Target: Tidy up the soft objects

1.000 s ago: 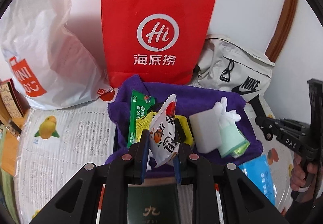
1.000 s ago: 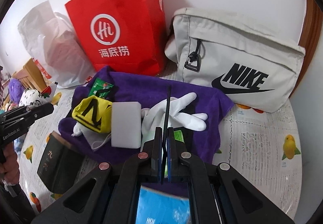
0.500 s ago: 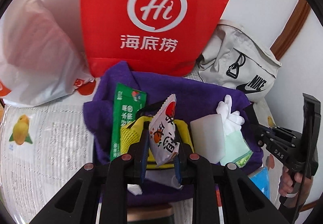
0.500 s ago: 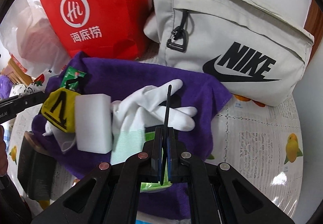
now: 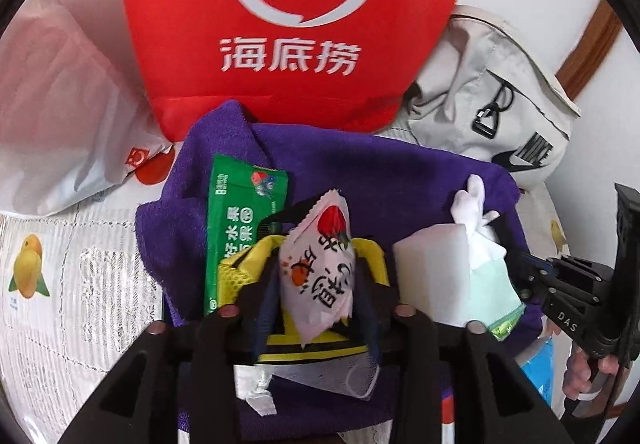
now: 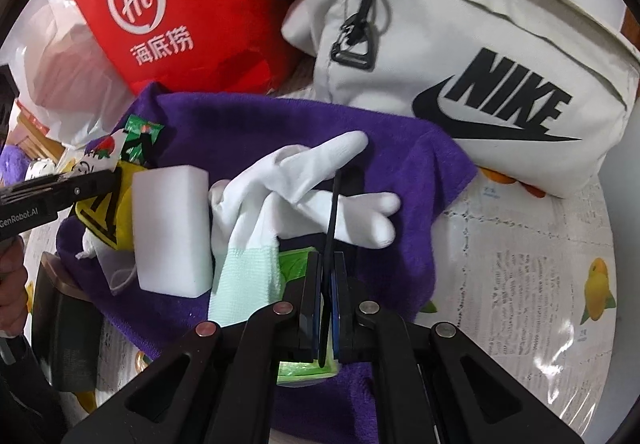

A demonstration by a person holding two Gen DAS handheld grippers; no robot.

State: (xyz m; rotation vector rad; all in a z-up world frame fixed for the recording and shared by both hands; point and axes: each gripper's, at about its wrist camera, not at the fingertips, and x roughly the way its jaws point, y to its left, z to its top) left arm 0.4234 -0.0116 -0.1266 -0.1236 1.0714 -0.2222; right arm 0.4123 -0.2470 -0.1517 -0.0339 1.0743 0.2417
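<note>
Purple towel [image 5: 360,172] crowded; left claw [image 5: 316,308] opening round snack packet [image 5: 320,264]; right claw [image 6: 326,308] pinching thin black strip [image 6: 334,212].

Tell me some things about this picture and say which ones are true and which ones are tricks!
1. The red paper bag stands behind the purple towel. True.
2. The white sponge block lies on the bare tablecloth. False: it lies on the purple towel.
3. The left gripper has a white snack packet with a strawberry on it between its jaws, which are opening. True.
4. The white glove lies inside the beige Nike bag. False: it lies on the towel, in front of the bag.
5. The right gripper is wide open. False: its jaws are shut on a thin black strip.
</note>
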